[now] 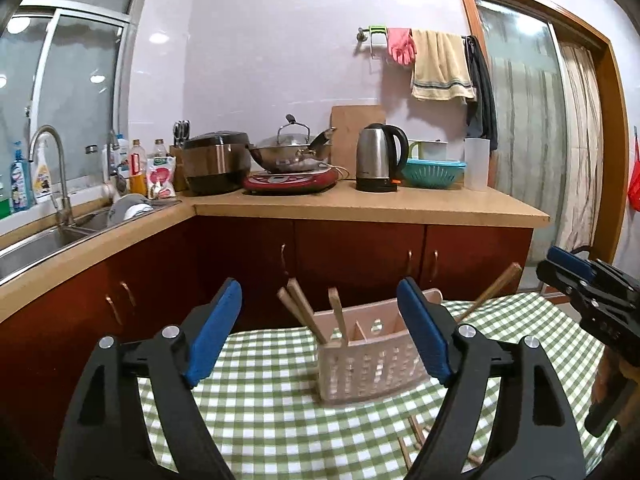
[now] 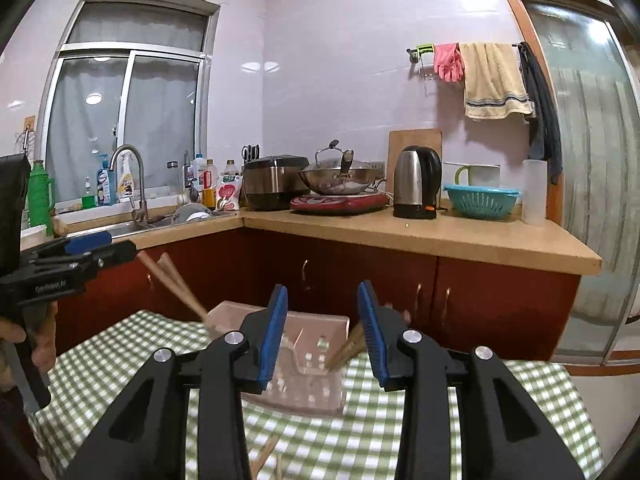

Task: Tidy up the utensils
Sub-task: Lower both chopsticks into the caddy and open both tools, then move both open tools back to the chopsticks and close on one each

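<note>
A pale pink slotted utensil holder (image 1: 370, 360) stands on the green checked tablecloth (image 1: 260, 420), with wooden chopsticks (image 1: 304, 308) leaning out of its left compartment and one (image 1: 490, 292) out of the right. My left gripper (image 1: 320, 336) is open and empty just in front of it. In the right wrist view the holder (image 2: 312, 356) sits between the fingers of my right gripper (image 2: 326, 332), which is open and empty, with chopsticks (image 2: 348, 348) in the holder's right end. Loose chopsticks (image 2: 266, 456) lie on the cloth below.
Beyond the table runs a wooden counter (image 1: 360, 208) over red cabinets, bearing a kettle (image 1: 378, 160), wok, rice cooker and teal colander (image 1: 434, 172). A sink (image 1: 48, 236) is at left. The other gripper (image 1: 588, 292) shows at right.
</note>
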Demonstrator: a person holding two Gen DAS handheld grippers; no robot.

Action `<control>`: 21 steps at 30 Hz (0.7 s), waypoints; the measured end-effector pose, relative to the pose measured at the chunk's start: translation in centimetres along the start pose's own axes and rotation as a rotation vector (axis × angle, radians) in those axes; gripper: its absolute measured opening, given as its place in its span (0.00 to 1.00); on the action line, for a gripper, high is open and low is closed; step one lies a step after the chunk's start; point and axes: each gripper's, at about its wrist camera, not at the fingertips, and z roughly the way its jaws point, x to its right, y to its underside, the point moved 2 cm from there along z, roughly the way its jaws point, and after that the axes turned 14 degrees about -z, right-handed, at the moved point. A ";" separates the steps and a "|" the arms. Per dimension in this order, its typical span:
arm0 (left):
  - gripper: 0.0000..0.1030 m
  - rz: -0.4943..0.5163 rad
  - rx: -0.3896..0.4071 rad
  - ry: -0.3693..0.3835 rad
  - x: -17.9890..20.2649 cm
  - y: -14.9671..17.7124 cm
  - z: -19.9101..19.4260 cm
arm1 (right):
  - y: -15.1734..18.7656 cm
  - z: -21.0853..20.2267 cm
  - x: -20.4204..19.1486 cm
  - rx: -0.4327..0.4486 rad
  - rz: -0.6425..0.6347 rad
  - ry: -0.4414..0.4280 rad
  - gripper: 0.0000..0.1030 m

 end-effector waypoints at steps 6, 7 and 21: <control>0.76 -0.066 -0.071 -0.002 -0.3 4.8 -2.7 | 4.0 -3.8 -2.0 -0.049 -0.027 0.007 0.36; 0.76 -0.072 -0.089 -0.009 -0.3 6.2 -3.2 | 4.6 -4.1 -2.4 -0.058 -0.033 0.005 0.36; 0.68 -0.117 -0.297 -0.041 -0.3 19.4 -6.6 | 17.5 -8.3 -6.4 -0.284 0.004 -0.110 0.25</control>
